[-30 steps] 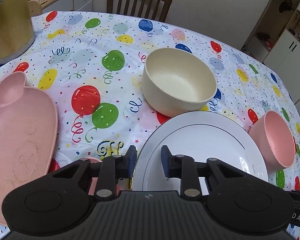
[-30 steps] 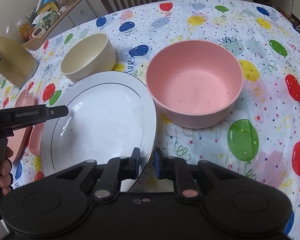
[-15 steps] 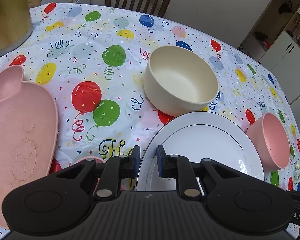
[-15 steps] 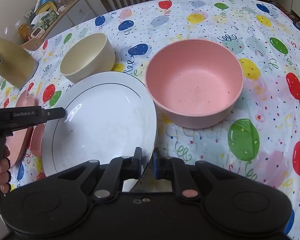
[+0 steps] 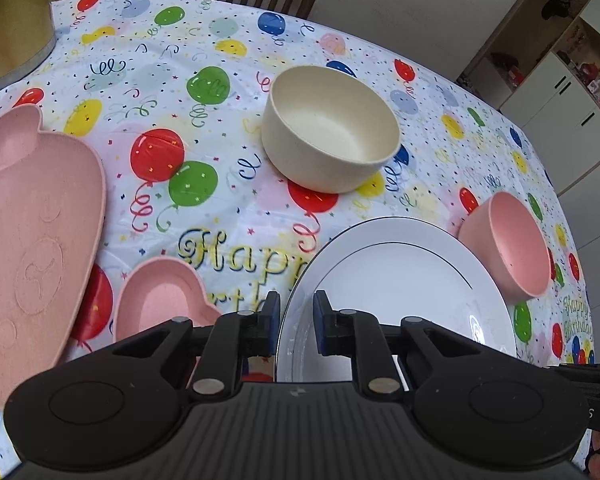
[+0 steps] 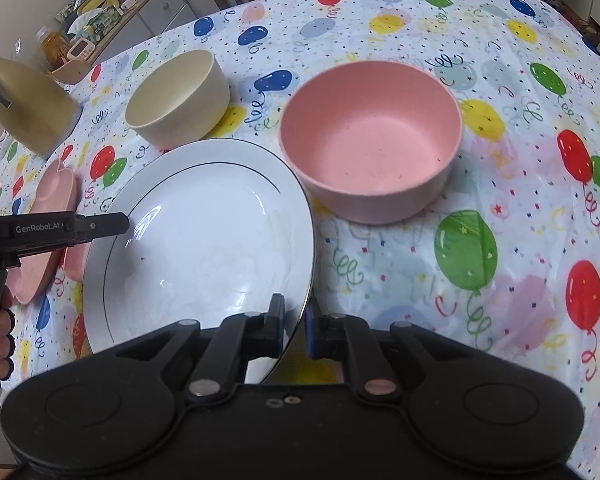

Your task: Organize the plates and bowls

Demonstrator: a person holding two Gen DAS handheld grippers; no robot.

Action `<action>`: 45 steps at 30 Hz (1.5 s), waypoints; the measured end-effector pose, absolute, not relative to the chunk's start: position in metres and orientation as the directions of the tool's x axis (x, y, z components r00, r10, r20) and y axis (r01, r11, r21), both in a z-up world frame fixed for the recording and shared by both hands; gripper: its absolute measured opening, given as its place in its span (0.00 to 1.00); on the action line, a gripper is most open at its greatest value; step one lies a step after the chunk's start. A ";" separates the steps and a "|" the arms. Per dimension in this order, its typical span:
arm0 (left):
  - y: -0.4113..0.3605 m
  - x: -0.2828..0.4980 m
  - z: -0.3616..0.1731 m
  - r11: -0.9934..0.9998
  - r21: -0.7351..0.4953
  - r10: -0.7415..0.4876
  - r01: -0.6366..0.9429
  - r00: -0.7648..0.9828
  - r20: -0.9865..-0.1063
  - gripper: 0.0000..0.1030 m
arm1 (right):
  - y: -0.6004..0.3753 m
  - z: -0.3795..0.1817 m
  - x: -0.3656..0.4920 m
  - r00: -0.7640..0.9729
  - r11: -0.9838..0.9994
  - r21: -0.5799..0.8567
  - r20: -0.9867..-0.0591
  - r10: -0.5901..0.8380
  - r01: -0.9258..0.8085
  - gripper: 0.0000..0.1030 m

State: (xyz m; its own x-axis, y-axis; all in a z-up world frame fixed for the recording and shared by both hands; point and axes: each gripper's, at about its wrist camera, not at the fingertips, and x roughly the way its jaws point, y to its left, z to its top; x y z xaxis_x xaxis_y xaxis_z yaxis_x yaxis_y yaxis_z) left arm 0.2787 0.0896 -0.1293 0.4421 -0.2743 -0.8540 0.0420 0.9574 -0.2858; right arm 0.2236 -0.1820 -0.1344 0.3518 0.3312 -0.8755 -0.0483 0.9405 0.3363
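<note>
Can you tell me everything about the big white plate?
The white plate is round, glossy like china, with a thin dark line inside its rim, and empty. The left gripper and right gripper each pinch its rim on opposite sides. It sits between the pink bowl and a pink dish, over the tablecloth.

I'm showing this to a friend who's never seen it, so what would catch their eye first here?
Probably the big white plate near the table's front edge, gripped on opposite rims by the left gripper and right gripper. Next, the loud balloon tablecloth under everything. Then the pink bowl just right of the plate and the cream bowl behind it.
</note>
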 end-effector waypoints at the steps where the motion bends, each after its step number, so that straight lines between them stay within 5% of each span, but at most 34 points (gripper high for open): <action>1: 0.088 0.275 -0.128 0.957 -0.288 -0.277 0.043 0.442 -0.853 0.16 | -0.184 -0.133 0.222 0.349 0.940 0.339 -0.876 0.334 -0.048 0.09; 21: -0.008 0.190 -0.102 0.947 -0.318 -0.300 0.041 0.467 -0.832 0.16 | -0.276 -0.109 0.154 0.355 0.931 0.362 -0.865 0.356 -0.052 0.09; 45: -0.116 0.128 -0.133 0.953 -0.303 -0.286 0.022 0.400 -0.870 0.16 | -0.393 -0.136 0.104 0.310 0.940 0.337 -0.890 0.335 -0.051 0.09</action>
State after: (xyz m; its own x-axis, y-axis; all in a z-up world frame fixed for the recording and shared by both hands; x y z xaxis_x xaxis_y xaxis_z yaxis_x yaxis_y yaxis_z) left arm 0.1277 -0.1163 -0.1326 0.4004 -0.2864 -0.8704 0.0224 0.9527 -0.3032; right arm 0.1039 -0.3926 -0.1360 0.3098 0.3352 -0.8898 -0.0506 0.9403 0.3365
